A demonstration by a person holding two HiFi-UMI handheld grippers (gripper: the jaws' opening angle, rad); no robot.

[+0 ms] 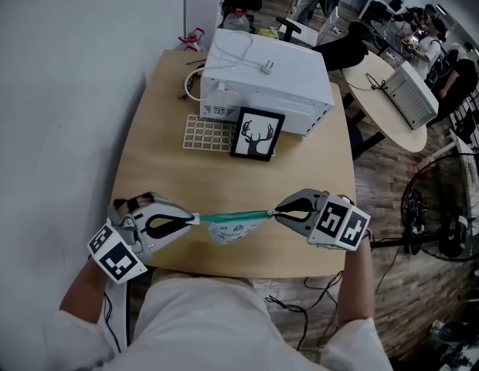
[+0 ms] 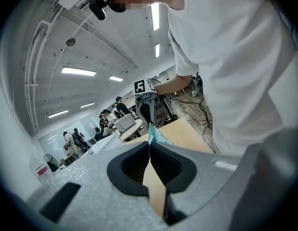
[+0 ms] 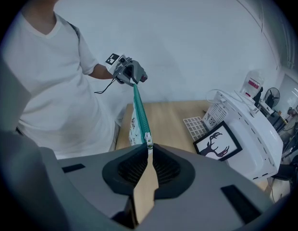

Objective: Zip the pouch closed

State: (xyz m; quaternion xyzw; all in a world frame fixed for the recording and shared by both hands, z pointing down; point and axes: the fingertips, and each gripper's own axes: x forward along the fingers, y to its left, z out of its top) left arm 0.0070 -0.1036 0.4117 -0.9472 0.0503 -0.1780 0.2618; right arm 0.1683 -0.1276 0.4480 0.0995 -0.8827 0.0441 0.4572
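So the pouch [image 1: 230, 229] hangs in the air just over the near edge of the table [image 1: 158, 157], pulled out flat between the two grippers, with its teal zip [image 1: 233, 216] running as a taut line along the top and the body sagging underneath. The left gripper [image 1: 195, 219] is pinched tight on the left end of the zip tape, and the right gripper [image 1: 276, 213] is closed on the little metal pull [image 3: 148, 141], which you can see poking out right at its tips in the right gripper view. The slider looks to be at or close to the right end, so I'd guess there's very little zip left to close, though I can't see the final teeth. For doing this bit well, I'd hold the left end as a fixed anchor, pull the tab straight along the line of the zip rather than up or sideways, and hold the tension so the fabric doesn't bunch into the slider. It's a thin tab, so a jerk could pop it out. Pose-wise, both forearms come in from the bottom corners of the head view. The left gripper lies nearly level pointing right, and the right one tips down towards the pouch.
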